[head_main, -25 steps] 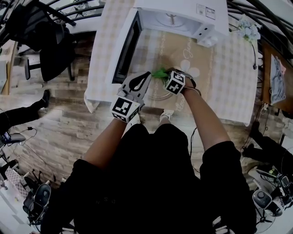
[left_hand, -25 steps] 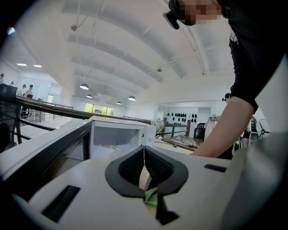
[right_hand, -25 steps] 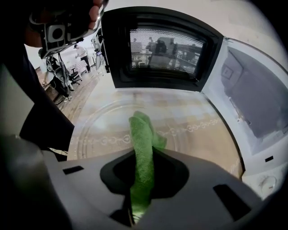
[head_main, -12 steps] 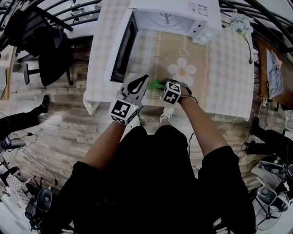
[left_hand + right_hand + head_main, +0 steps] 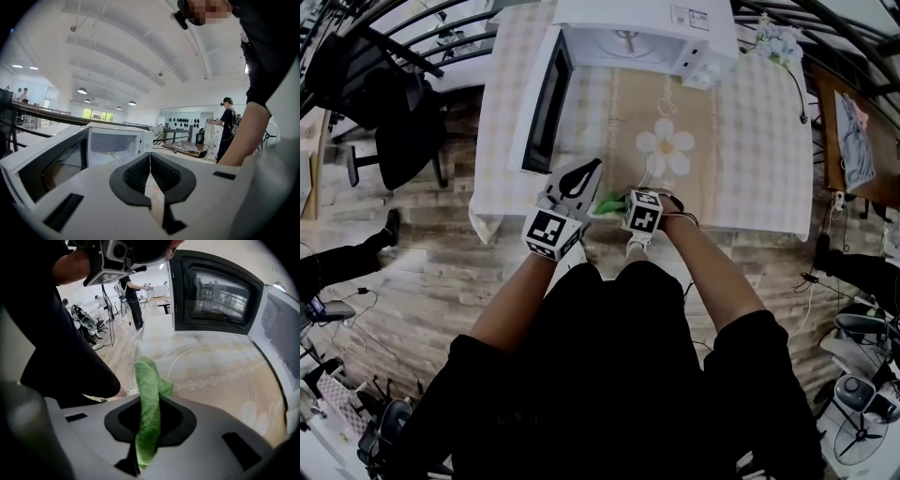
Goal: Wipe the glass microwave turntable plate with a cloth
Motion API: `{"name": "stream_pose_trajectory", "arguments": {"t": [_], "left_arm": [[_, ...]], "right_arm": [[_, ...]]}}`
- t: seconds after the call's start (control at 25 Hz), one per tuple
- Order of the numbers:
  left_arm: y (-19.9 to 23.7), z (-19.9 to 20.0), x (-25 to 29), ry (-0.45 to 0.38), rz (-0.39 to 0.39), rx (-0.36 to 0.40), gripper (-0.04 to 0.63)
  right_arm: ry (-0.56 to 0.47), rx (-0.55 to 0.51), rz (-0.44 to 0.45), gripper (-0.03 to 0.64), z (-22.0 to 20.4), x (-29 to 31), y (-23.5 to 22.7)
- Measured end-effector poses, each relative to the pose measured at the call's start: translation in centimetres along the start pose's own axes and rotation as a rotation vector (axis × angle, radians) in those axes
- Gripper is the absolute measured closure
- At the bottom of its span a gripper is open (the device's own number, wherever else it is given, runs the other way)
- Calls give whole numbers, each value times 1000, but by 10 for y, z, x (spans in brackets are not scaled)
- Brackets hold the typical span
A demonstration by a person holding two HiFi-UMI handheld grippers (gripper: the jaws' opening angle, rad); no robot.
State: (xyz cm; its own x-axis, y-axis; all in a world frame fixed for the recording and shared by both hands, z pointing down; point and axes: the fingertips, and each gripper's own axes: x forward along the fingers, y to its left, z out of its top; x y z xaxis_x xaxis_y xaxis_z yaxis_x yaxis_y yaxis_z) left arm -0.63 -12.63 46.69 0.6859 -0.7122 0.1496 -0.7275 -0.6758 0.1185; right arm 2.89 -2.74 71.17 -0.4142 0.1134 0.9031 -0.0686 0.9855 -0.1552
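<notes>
Your right gripper (image 5: 149, 404) is clamped on the green cloth (image 5: 148, 376), whose free end pokes past the jaws to the near rim of the glass turntable plate (image 5: 225, 376). The plate lies flat on the table (image 5: 769, 141), close to its front edge, in front of the open door (image 5: 213, 289) of the white microwave (image 5: 647, 23). Your left gripper (image 5: 150, 161) has its jaws pressed together on nothing, held up just beside the right one over that front edge.
</notes>
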Motion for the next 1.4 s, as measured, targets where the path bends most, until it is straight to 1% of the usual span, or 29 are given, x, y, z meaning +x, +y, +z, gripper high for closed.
{"name": "stream_pose_trajectory", "arguments": {"t": [0.08, 0.16, 0.24, 0.32, 0.56, 0.84, 0.96, 1.28, 1.4], "left_arm": [[-1, 1, 1, -3, -6, 6, 575], [-3, 2, 1, -2, -12, 7, 575], [-5, 2, 3, -2, -18, 7, 575], [-6, 2, 4, -2, -22, 9, 575], [-6, -2, 12, 6, -32, 4, 575], [-7, 1, 28, 4, -42, 15, 575], [-4, 1, 36, 6, -36, 9, 575], [4, 2, 57, 9, -28, 3, 575], [7, -1, 64, 15, -25, -2, 575]], "right_arm": [[17, -16, 80, 561, -2, 1, 19], [35, -37, 125, 561, -6, 1, 33], [28, -34, 124, 561, -10, -3, 35], [5, -12, 105, 560, -13, -10, 27], [-34, 39, -9, 560, -21, -44, -24], [-30, 22, -234, 558, -19, -79, -103], [-23, 6, -310, 558, -17, -89, -132], [16, -55, -441, 557, -19, -93, -178], [22, -61, -472, 557, -22, -91, -193]]}}
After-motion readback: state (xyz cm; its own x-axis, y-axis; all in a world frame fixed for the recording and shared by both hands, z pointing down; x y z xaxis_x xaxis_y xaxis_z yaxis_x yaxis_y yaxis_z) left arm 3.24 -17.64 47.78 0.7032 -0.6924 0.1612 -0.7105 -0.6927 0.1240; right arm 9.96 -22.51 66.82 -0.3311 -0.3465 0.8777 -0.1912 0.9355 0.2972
